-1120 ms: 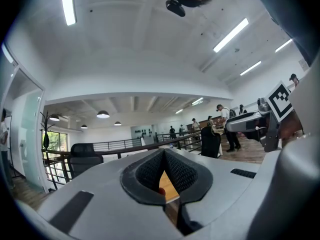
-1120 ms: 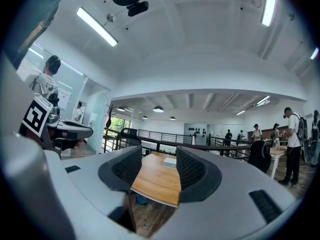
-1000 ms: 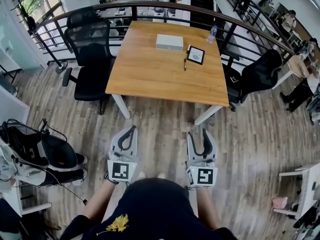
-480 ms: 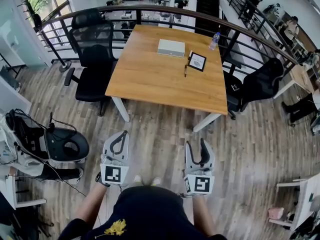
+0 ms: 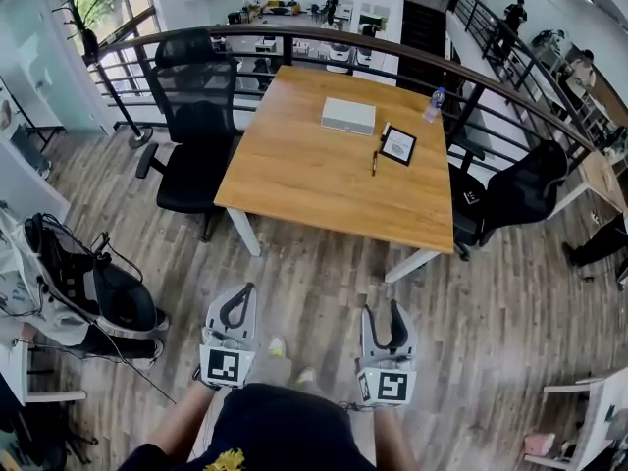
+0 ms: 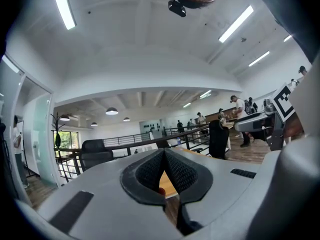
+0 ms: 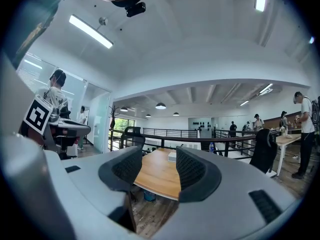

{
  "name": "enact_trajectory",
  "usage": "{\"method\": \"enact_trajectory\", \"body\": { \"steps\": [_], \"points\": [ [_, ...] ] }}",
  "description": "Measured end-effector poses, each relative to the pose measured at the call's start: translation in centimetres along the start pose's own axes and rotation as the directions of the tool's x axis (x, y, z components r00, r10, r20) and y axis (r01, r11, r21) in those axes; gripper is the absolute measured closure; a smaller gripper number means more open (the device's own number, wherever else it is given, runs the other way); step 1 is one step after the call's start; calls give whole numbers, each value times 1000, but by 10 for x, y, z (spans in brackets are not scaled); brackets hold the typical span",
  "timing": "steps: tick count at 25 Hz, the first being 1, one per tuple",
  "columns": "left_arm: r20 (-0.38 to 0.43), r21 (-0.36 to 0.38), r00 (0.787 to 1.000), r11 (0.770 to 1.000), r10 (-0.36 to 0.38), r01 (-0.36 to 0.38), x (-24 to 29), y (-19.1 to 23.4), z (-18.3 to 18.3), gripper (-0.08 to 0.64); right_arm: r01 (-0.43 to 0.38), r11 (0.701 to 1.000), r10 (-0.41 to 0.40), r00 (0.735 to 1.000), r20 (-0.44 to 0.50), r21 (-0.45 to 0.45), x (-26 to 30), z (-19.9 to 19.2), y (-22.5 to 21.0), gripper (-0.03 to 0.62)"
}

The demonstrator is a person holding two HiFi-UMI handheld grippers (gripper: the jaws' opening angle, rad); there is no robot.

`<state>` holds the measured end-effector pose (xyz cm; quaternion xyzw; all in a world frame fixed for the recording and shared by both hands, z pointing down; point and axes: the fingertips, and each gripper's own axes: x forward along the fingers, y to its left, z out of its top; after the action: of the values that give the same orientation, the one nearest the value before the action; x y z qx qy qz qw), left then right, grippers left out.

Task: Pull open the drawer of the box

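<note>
Box (image 5: 348, 116) on table (image 5: 294, 175), well beyond left gripper (image 5: 245, 293), right gripper (image 5: 385, 311) fingers (image 5: 403, 315)

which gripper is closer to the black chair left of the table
Left. In the head view the left gripper hangs over the floor just this side of the chair; the right gripper is farther right, before the table's right half.

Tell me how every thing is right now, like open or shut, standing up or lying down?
box: lying flat on the table, no drawer sticking out
left gripper: shut, nothing held
right gripper: open, nothing held
bottle: standing upright at the table's far corner
pen: lying flat
black-framed card: lying flat beside the pen
</note>
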<state>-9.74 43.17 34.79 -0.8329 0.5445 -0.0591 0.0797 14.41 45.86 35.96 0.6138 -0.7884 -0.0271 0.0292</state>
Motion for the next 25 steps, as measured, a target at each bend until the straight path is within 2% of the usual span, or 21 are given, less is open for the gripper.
{"method": "enact_trajectory", "body": {
  "steps": [8, 15, 21, 25],
  "points": [
    [2, -9, 1000, 1000, -29, 29, 67, 41, -17, 551, 31, 999, -32, 999, -12, -17, 67, -6, -3, 388],
    [99, -15, 993, 998, -66, 68, 142, 98, -8, 551, 66, 996, -67, 998, -9, -66, 157, 15, 1, 390],
    [83, -56, 992, 993, -95, 100, 180, 132, -27, 549, 84, 994, -84, 996, -1, -73, 215, 24, 14, 391],
    [71, -80, 991, 990, -113, 118, 200, 140, -35, 551, 92, 991, -95, 995, -28, -93, 229, 23, 15, 393]
  ]
}}
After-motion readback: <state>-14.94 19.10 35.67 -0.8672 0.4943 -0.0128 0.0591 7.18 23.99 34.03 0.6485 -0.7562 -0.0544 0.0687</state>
